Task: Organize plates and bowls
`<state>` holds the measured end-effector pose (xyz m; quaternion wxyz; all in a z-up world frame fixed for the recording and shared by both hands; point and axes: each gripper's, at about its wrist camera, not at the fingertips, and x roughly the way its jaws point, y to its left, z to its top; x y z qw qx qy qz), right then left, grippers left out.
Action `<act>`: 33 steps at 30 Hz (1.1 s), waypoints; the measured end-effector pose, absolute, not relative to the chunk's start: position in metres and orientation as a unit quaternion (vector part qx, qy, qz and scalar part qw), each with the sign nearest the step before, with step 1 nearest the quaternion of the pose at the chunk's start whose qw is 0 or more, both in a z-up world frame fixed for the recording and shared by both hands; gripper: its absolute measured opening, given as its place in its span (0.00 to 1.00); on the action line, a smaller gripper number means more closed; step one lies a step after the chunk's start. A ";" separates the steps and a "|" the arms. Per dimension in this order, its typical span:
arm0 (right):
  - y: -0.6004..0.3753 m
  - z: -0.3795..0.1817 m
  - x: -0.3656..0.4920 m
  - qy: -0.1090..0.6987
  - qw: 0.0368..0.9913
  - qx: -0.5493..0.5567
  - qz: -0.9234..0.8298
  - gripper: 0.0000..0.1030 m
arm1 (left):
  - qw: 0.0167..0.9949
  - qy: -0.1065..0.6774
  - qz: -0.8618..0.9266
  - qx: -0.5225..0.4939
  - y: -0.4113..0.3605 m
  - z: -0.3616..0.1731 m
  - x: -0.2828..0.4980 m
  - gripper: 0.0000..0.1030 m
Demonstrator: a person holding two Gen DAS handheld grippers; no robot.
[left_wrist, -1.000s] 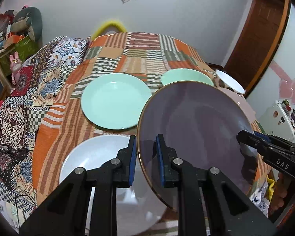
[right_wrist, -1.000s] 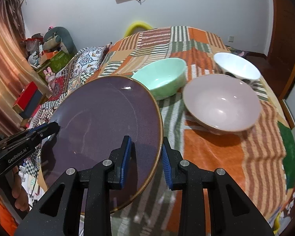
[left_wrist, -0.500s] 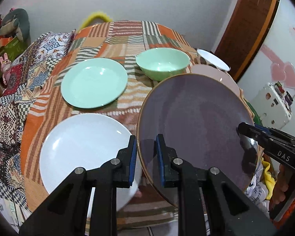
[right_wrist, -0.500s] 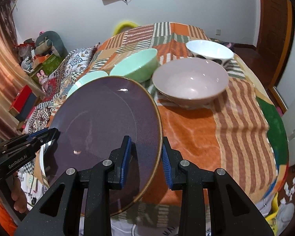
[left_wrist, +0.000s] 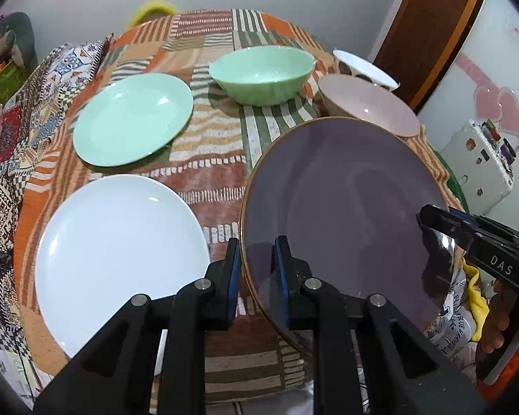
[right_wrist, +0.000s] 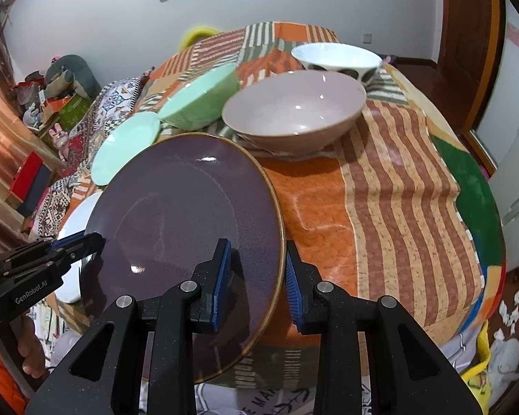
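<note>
The purple plate, a wide round dish with a speckled glazed face and a thin brown-gold rim, is held in the air between both tools, tilted over the near part of the table. The left gripper has its narrow jaws clamped on the plate's left rim, blue ribbed pads pressing either side of the edge. The right gripper grips the opposite rim the same way, one blue pad on the glossy top face and the other behind the edge. Both tools are matte black plastic with round metal pins at the joints. Under the plate lies a patchwork tablecloth of woven stripes in orange, brown, cream and green, draped over a round table. On it, to the left, rests a smooth white plate, flat and shiny, and beyond it a pale green plate with a shallow dip. Further back stand three bowls: a mint green bowl, a broad pink bowl with a glossy inside, and a white bowl with dark spots on its outer wall. The pink bowl sits just behind the raised plate's far edge.
</note>
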<state>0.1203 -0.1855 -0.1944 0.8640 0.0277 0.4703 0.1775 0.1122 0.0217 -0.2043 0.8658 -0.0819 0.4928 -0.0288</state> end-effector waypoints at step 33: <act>-0.187 -0.215 0.139 0.499 0.850 0.018 0.169 0.29 | 0.848 0.523 -0.022 -0.082 0.017 -0.230 0.135 0.18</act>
